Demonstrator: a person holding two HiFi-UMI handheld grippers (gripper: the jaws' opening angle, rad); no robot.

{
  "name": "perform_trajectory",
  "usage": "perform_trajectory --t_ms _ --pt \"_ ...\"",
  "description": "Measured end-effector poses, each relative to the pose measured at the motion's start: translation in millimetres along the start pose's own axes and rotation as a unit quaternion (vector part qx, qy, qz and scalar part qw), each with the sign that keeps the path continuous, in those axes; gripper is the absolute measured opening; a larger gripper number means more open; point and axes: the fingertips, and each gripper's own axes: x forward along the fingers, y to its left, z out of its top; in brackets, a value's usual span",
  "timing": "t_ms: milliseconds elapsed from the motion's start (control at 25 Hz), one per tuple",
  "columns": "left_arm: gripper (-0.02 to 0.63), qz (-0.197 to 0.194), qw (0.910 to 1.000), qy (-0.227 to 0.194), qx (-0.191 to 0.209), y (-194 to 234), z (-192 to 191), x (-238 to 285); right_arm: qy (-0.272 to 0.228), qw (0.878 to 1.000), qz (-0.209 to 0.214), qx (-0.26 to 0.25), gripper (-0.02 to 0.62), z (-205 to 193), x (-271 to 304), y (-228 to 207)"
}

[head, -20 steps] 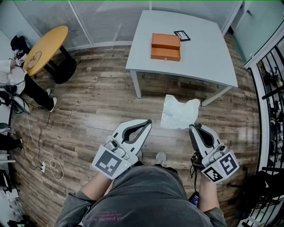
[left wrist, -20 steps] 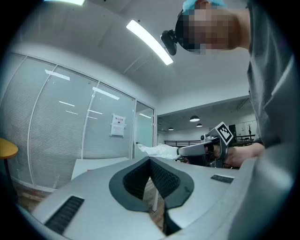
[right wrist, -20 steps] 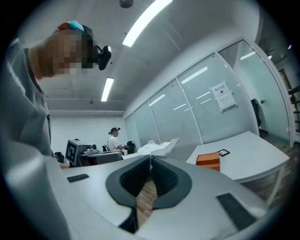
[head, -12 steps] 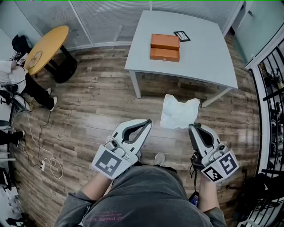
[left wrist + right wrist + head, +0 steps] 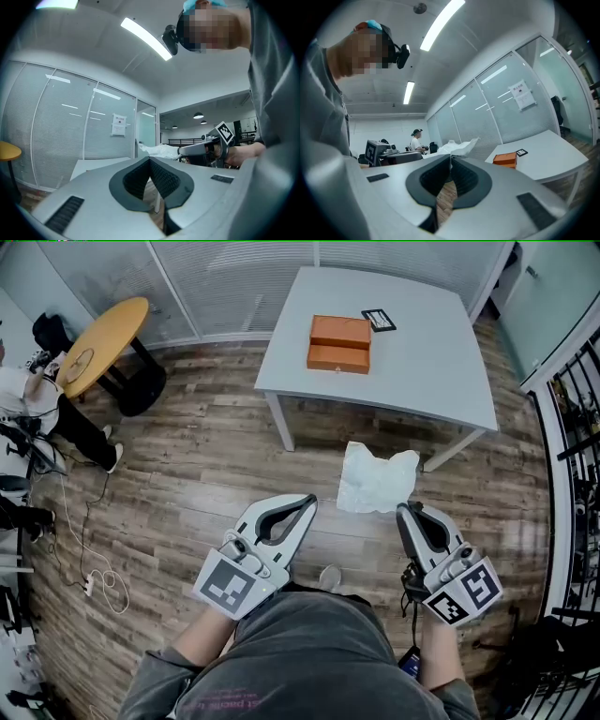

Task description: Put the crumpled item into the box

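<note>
R gripper (image 5: 404, 509) pinching crumpled paper (image 5: 378, 479), held fwd at waist, L gripper (image 5: 310, 500) closed, empty

The paper's (image 5: 375, 479) corner at 5 o'clock disappears between the closed tips of the right gripper (image 5: 404, 510), so the pinch itself is hidden. At 12 o'clock, the print on the black card (image 5: 379, 320) beside the box (image 5: 338, 343) is too small to read. At 9 o'clock, the picture's edge cuts off a person (image 5: 19, 395).
</note>
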Motion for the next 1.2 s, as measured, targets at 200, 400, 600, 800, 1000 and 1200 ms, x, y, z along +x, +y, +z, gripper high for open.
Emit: perform_trajectory --t_ms 200,400,600,800,1000,1200 --pt "0.012 0.004 1.0 -0.001 0.005 -17 0 13 -0.003 1.0 0.003 0.003 0.009 2 -17 -14" --pt "0.012 0.007 1.0 0.002 0.005 -12 2 26 0.003 1.0 0.01 0.005 0.009 5 -11 -24" --pt "0.012 0.013 0.9999 0.004 -0.005 20 5 35 0.015 1.0 0.012 0.008 0.009 11 22 -33" --pt "0.012 0.012 0.9999 0.002 -0.001 0 -7 36 0.015 1.0 0.011 0.006 0.009 -1 0 -36" --pt "0.012 0.008 1.0 0.001 -0.002 12 -9 43 0.019 1.0 0.009 0.007 0.009 -3 12 -43" --pt "0.012 0.007 0.9999 0.003 -0.01 31 -18 48 0.022 1.0 0.002 0.011 0.009 -9 29 -51"
